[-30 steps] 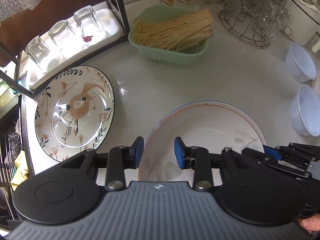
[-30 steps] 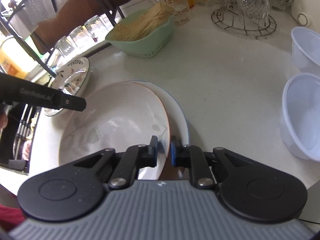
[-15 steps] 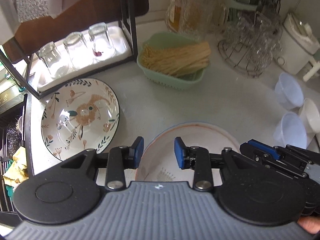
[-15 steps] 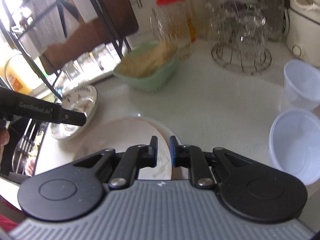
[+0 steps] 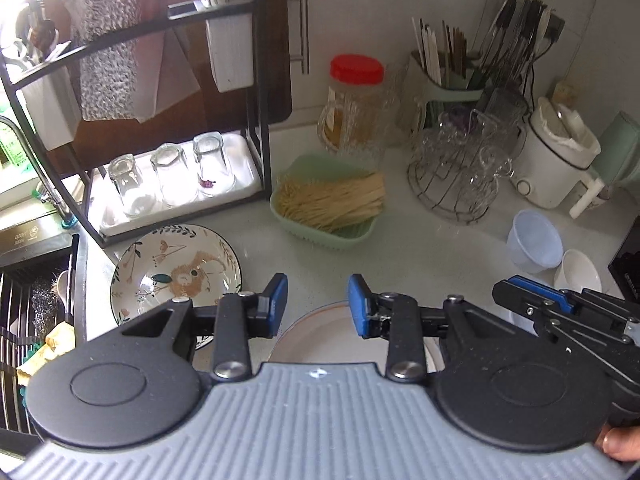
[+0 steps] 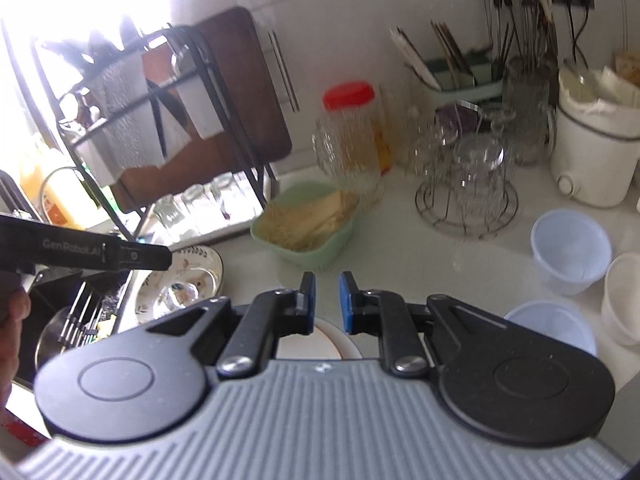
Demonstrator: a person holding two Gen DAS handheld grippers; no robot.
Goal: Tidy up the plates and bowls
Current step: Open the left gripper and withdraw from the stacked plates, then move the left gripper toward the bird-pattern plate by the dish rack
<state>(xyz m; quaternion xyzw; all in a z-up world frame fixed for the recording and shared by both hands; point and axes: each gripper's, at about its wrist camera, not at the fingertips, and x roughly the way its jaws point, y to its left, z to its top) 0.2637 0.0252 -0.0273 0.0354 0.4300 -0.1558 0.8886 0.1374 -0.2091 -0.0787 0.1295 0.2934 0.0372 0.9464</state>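
Nothing is being gripped: the left gripper (image 5: 317,300) is being held open, the right gripper (image 6: 327,302) nearly closed, both above the white plate (image 5: 320,340).

On the right wrist view, at the left edge of the frame, the black side of the left gripper (image 6: 84,254) bears pale lettering that reads "GenRobot.AI". In the left wrist view, at the left edge, a dark flat box (image 5: 38,240) beside the sink carries small pale print, too small and blurred to read. The orange bottle (image 6: 54,200) at the left of the right wrist view has a label whose marks cannot be made out.
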